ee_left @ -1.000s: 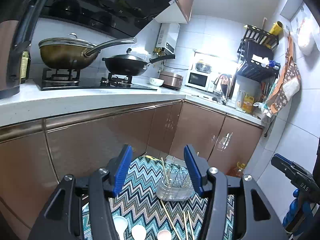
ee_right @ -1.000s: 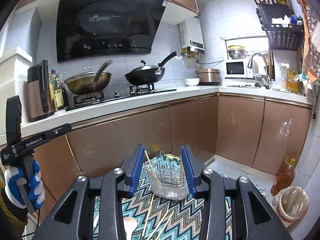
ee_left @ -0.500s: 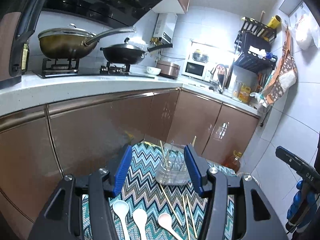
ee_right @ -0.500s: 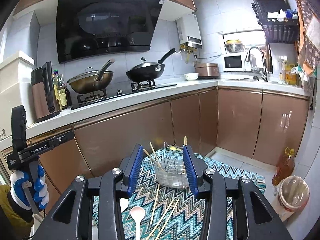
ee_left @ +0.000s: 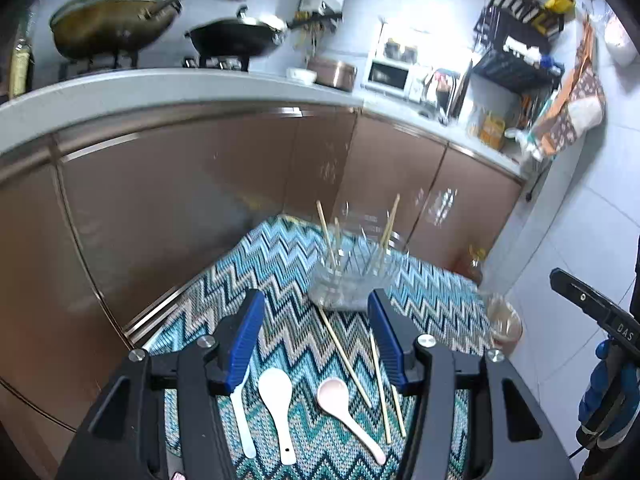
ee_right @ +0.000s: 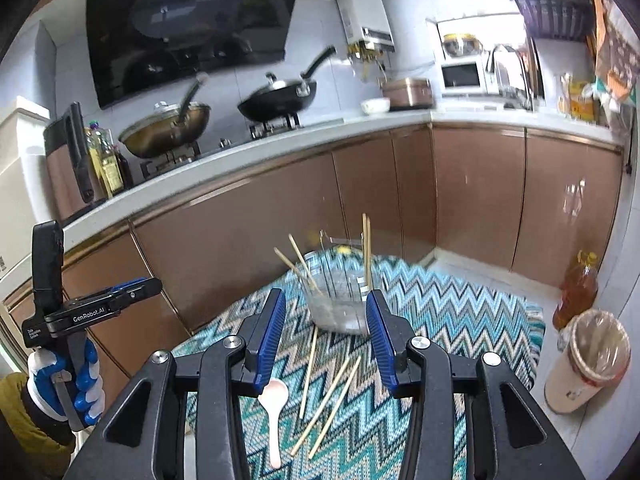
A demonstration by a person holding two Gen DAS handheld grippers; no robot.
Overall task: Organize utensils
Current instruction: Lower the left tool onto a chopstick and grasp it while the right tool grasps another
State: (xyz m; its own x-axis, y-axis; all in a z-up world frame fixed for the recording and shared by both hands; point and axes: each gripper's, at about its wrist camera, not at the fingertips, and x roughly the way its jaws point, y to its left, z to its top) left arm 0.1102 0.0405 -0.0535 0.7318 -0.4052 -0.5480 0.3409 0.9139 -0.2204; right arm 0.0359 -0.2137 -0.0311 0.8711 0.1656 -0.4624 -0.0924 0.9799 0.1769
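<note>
A clear utensil holder (ee_left: 352, 280) with a wire rack stands on a zigzag cloth (ee_left: 280, 264), a few chopsticks upright in it; it also shows in the right wrist view (ee_right: 340, 300). Loose chopsticks (ee_left: 346, 354) lie in front of it, also in the right wrist view (ee_right: 320, 396). A white spoon (ee_left: 276, 396), a pink spoon (ee_left: 340, 404) and another white spoon (ee_left: 242, 412) lie nearer. The pink spoon (ee_right: 274, 404) shows in the right wrist view. My left gripper (ee_left: 316, 340) and right gripper (ee_right: 326, 340) are open, empty, above the cloth.
Brown cabinets (ee_right: 280, 216) and a counter with a stove and pans (ee_right: 224, 116) stand behind. A lined bin (ee_right: 588, 360) and an oil bottle (ee_right: 576, 288) stand on the floor at right. The left gripper (ee_right: 80, 312) shows at the right wrist view's left edge.
Both grippers have tilted downward and risen over the cloth, so the spoons and loose chopsticks have come further into view. Both stay open.
</note>
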